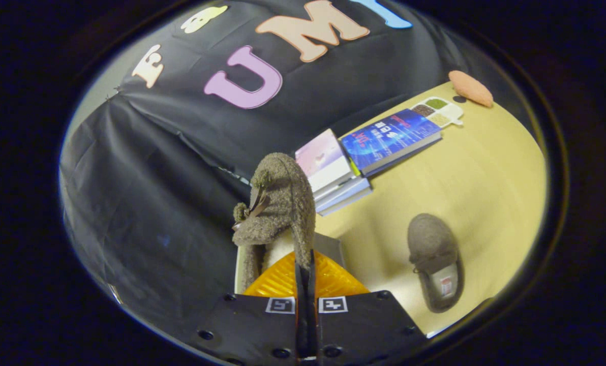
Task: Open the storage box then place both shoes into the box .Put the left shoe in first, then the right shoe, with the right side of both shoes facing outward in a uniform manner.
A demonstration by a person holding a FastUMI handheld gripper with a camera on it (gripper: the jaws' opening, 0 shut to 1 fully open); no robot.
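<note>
Jaws (305, 264) stand pressed nearly together, pinching the heel edge of a fuzzy grey-brown slipper (277, 203) that rises toe-up just ahead of them, a small dark bow on its left side and its pale lining facing the jaws. Beneath the held slipper, a pale edge and a grey panel peek out on either side; whether this is the storage box I cannot tell. To the right of the jaws the second slipper (435, 262) lies flat on the yellow surface (486, 178), opening up, well apart from the first. Beyond the jaws, a stack of books (333, 173) sits with a blue book (392, 140) beside it, then a small divided tray (439, 111) and an orange pad (470, 88) farther off.
</note>
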